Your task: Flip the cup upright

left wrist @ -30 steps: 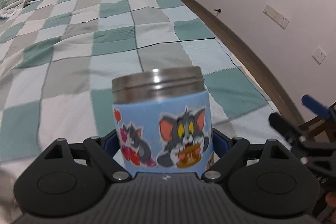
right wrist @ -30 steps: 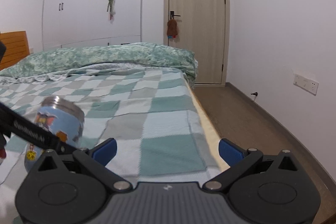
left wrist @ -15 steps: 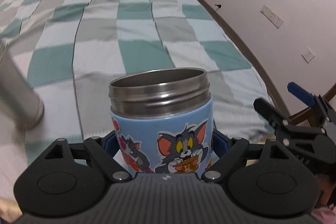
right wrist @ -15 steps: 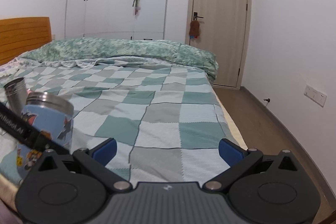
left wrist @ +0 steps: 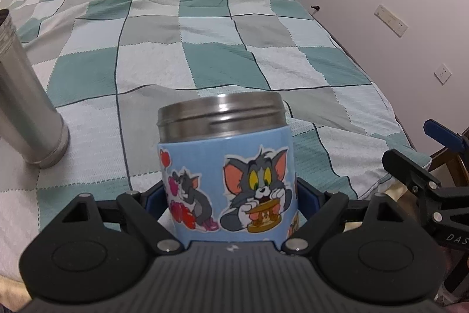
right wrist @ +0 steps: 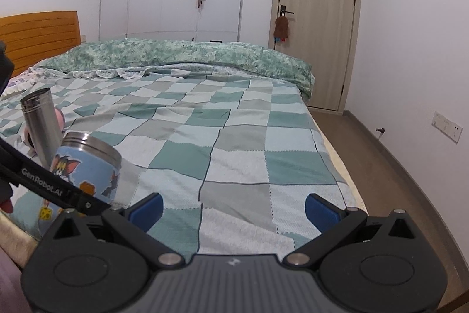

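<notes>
In the left wrist view, the left gripper [left wrist: 231, 195] has its blue fingers [left wrist: 306, 192] pressed against both sides of the cartoon-stickered steel cup [left wrist: 225, 166], which fills the lower centre of the frame, standing upright with its threaded metal rim on top. A plain steel tumbler [left wrist: 26, 113] stands at the left edge on the green-checked bedspread [left wrist: 205, 49]. In the right wrist view, the right gripper [right wrist: 233, 207] sits at the bottom with its fingers spread wide and nothing between them; the cup [right wrist: 88, 166] appears at lower left, just beside the tumbler [right wrist: 42, 122].
</notes>
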{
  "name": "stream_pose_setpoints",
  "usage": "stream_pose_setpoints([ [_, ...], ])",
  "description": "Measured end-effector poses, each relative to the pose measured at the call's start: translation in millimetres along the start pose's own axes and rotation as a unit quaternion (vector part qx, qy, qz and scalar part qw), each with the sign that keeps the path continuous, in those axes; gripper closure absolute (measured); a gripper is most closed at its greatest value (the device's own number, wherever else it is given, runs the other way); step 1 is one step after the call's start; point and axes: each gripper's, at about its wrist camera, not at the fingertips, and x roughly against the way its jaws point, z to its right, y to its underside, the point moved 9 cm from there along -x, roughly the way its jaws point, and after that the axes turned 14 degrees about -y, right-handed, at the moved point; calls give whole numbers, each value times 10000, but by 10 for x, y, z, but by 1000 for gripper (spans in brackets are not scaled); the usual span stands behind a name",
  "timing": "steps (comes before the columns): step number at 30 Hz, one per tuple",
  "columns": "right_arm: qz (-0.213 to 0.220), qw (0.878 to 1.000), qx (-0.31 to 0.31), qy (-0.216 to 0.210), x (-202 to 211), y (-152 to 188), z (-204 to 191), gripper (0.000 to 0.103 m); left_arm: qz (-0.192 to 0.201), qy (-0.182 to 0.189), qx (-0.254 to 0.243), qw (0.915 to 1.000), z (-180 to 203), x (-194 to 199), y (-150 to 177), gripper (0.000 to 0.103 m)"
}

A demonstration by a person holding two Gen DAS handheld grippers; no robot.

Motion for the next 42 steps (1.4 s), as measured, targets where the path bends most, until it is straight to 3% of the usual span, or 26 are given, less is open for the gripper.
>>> stream_pose_setpoints([
  [3, 3, 10000, -34, -10, -5, -10, -13, 0, 127, -87, -115, 9998, -4, 41, -7, 0],
  [13, 155, 9997, -56, -183, 22, -167, -222, 0, 1068, -140, -168, 9940, -327, 506, -32, 0],
  [22, -1, 9976, -156, -668, -251, -317, -739, 0, 1800, -546, -63, 9821, -1027, 718, 20, 0],
  [30, -532, 9955, -83, -780, -720, -336, -1208, 0, 2120, -919, 36, 9729, -1627, 646, 112, 0],
  [37, -1040, 9933, -52, -493, -1053, -325, -1375, 0, 2185, -873, 76, 9719, -1867, 526, 172, 0],
  [42, -1663, 9840, -46, -642, -1348, -326, -1453, 0, 2166, -790, 154, 9729, -1974, 444, 180, 0],
])
